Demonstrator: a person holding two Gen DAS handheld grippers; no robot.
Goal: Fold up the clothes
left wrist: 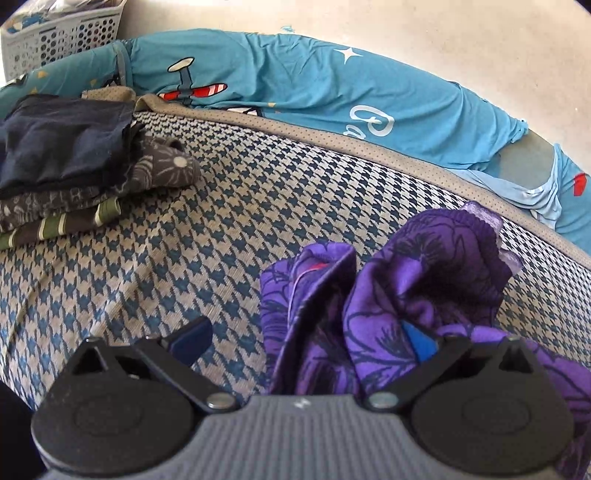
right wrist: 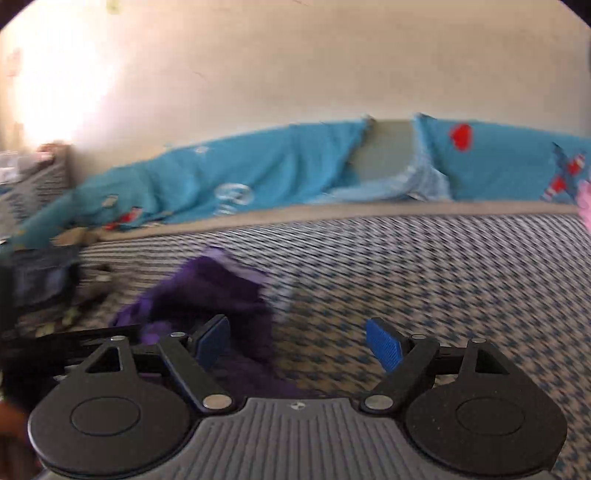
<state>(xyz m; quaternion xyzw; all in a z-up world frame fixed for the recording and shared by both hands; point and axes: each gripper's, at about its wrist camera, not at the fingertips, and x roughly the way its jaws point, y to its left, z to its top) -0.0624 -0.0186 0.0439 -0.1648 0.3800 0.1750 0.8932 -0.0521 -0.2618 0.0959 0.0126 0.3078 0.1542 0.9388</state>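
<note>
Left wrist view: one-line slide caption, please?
Open left tool over crumpled purple cloth on the checked mattress, folded pile behind.

Folded stack [left wrist: 62, 177] at mat's [left wrist: 229, 229] far left, crumpled garment [left wrist: 406, 295] near right on mat, draped over left gripper's [left wrist: 306, 343] right finger; sheet [left wrist: 295, 85] behind mat, basket [left wrist: 62, 33] far-left corner

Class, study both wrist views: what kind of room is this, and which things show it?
Probably a bedroom: a houndstooth-patterned mattress against a wall, a blue cartoon-print sheet bunched along its far edge, folded clothes stacked on it and a laundry basket behind.
</note>
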